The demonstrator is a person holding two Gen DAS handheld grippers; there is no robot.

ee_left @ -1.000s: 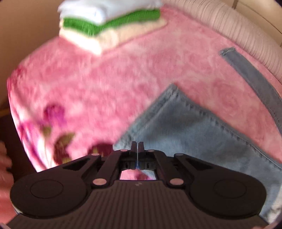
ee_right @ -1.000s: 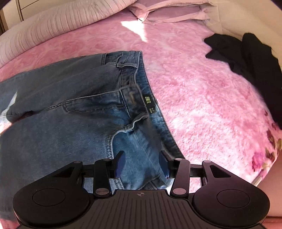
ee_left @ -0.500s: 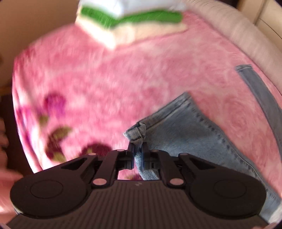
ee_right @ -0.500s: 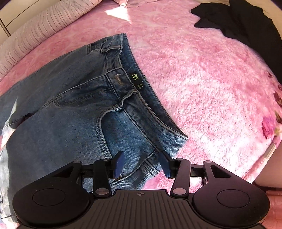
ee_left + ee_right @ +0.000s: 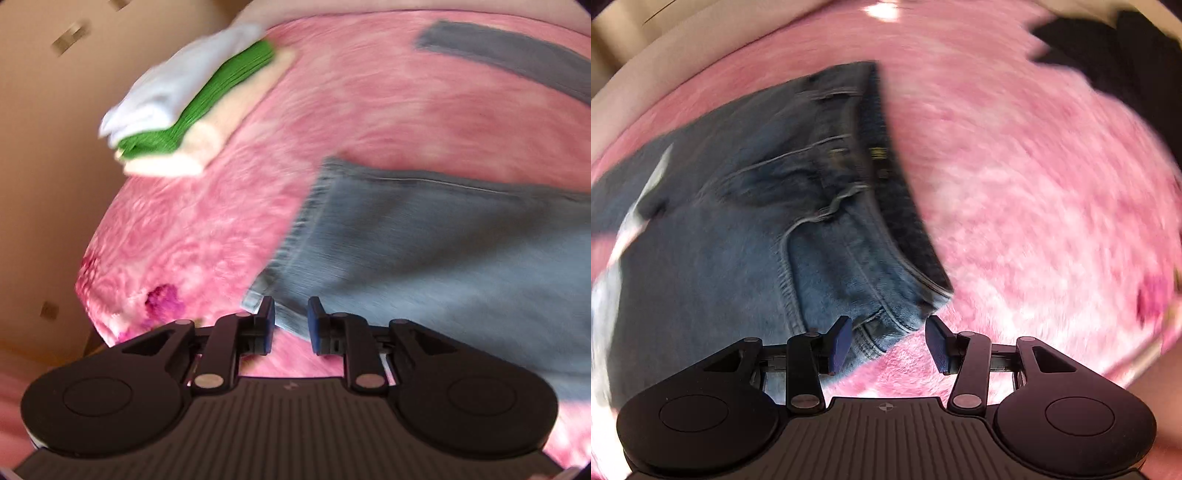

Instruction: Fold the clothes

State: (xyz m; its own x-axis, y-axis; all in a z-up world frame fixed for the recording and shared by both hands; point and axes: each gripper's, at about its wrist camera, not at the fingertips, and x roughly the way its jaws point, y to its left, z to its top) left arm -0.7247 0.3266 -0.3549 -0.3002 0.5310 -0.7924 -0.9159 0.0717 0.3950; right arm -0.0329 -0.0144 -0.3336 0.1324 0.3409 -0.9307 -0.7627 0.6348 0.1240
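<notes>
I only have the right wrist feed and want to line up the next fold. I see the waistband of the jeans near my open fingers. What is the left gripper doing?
Observer: The left gripper is at the hem corner of a jeans leg; its jaws have just been opening, and the hem lies between them without being pinched.
Operator: Anything else at that end of the bed?
Observer: A stack of folded clothes, white over green over cream, sits near the edge of the pink blanket.
Operator: Where is the other leg?
Observer: A second strip of denim lies apart, farther up the blanket.
</notes>
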